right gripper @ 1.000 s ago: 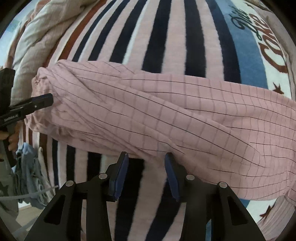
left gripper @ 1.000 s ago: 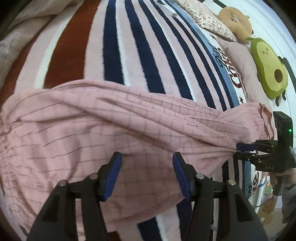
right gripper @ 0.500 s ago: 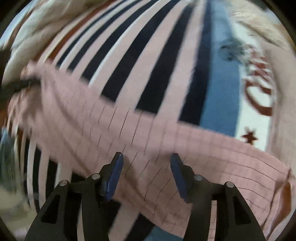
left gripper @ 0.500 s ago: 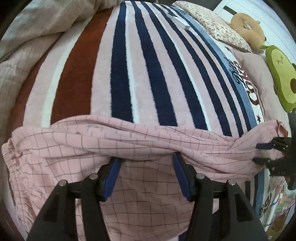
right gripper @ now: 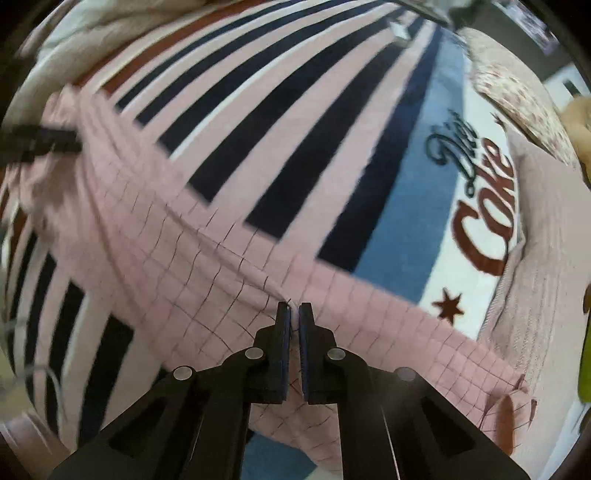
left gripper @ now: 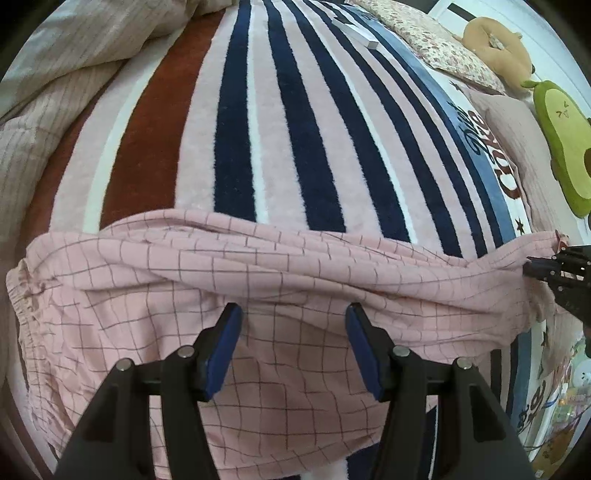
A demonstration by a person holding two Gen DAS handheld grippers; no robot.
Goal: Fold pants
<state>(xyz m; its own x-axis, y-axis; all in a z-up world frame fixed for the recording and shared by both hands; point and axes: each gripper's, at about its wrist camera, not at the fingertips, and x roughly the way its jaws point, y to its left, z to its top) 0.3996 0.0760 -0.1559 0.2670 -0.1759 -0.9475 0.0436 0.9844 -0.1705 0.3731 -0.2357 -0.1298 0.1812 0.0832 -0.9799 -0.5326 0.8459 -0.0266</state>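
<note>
The pink checked pants [left gripper: 258,266] lie stretched across the striped blanket [left gripper: 280,122]; they also show in the right wrist view [right gripper: 177,258]. My left gripper [left gripper: 291,347] is open just above the waist part, its blue pads apart with cloth below them. My right gripper [right gripper: 294,314] is shut on a fold of the pants near the leg end. It shows at the right edge of the left wrist view [left gripper: 543,267], pinching the leg cuff. The left gripper appears as a blurred dark shape in the right wrist view [right gripper: 40,142].
A beige quilt [left gripper: 55,74] is bunched at the far left. A floral pillow [left gripper: 436,44], a brown plush [left gripper: 495,40] and an avocado plush [left gripper: 565,140] lie at the far right. A white box [left gripper: 354,31] sits on the blanket.
My right gripper has closed on the pants leg. Both grippers have drawn back toward the near edge, the pants coming with them, so more bare blanket shows.
</note>
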